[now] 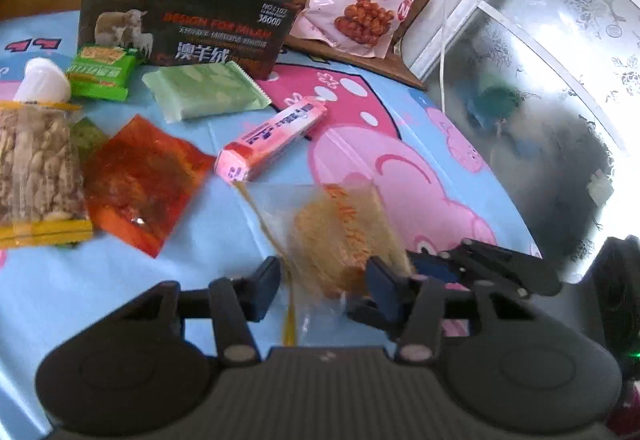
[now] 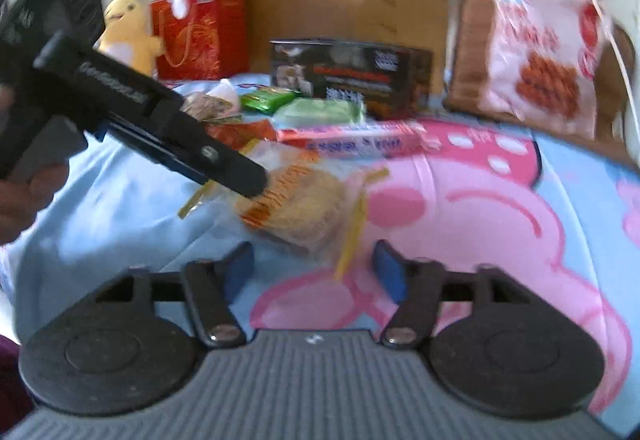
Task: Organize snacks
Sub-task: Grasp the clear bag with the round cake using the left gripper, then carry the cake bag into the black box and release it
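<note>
The clear packet of orange noodle snack lies on the cartoon-pig bedsheet, and everything else is best placed from it. Beyond it and to its left crowd the pink stick box, the red sachet, the nut bag, the pale green packet and the dark wool box; to its right the sheet lies bare out to the bed's edge by the frosted glass door. The left hand-held gripper straddles the packet's near end, jaws partly open; blur hides whether the pads press it. The right hand-held gripper stands half open with only the packet's yellow seal strip between its pads, gripping nothing. Only the right wrist view shows the yellow chick toy and red gift box far behind the packet, and the left tool's finger resting against its top edge.
</note>
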{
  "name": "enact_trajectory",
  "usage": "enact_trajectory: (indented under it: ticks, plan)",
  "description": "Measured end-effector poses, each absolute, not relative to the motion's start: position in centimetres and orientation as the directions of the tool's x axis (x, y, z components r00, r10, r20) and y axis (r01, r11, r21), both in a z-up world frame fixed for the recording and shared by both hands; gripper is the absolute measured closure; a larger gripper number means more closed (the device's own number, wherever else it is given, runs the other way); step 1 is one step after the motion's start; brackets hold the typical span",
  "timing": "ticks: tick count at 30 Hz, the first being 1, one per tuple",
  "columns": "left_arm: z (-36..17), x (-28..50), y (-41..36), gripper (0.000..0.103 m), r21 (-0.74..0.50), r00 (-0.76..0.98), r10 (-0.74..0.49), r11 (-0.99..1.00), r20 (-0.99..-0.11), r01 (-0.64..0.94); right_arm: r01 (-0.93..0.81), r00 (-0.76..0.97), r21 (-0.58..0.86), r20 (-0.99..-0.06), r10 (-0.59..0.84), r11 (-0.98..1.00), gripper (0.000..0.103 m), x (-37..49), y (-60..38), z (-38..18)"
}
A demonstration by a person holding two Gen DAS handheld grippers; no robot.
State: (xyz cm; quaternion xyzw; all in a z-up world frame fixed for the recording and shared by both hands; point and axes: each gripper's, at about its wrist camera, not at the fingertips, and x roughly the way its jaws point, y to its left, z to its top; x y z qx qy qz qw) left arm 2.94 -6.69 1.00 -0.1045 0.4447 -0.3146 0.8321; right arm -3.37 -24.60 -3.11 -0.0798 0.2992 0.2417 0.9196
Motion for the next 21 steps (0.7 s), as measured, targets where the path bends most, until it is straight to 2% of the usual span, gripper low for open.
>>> enact_trajectory:
  ticks: [4,9,15,18,19,21]
  plan:
    - [2.7,2.9,-6.5,0.055,-0.422,0.457,-0.605,0.79,-0.652,0.444,-0.512,0.706,0.01,-0.565,0.427,0.859,0.063,-2.8,-24.3,-2.4]
    - [6.1,5.1,-5.8,0.055,-0.394,0.547,-0.611,0.79,-0.572,0.47,-0.501,0.749,0.047,-0.477,0.46,0.864,0.064,-1.5,-24.2,-0.1]
    - [9.6,11.9,-6.0,0.054,-0.31,0.675,-0.541,0.841,-0.501,0.444,-0.486,0.805,0.045,-0.365,0.467,0.873,0.064,5.2,-23.2,2.3]
    - [9.9,16.0,-5.9,0.049,-0.289,0.723,-0.493,0.87,-0.484,0.4,-0.463,0.83,0.021,-0.34,0.442,0.886,0.064,9.4,-21.8,3.1]
    - [9.7,17.1,-6.0,0.042,-0.284,0.736,-0.473,0.881,-0.484,0.379,-0.453,0.838,0.007,-0.339,0.428,0.892,0.064,11.0,-21.2,3.2]
    - [9.1,19.0,-5.9,0.036,-0.265,0.757,-0.427,0.904,-0.495,0.336,-0.423,0.851,-0.006,-0.347,0.395,0.906,0.058,13.6,-20.4,3.0]
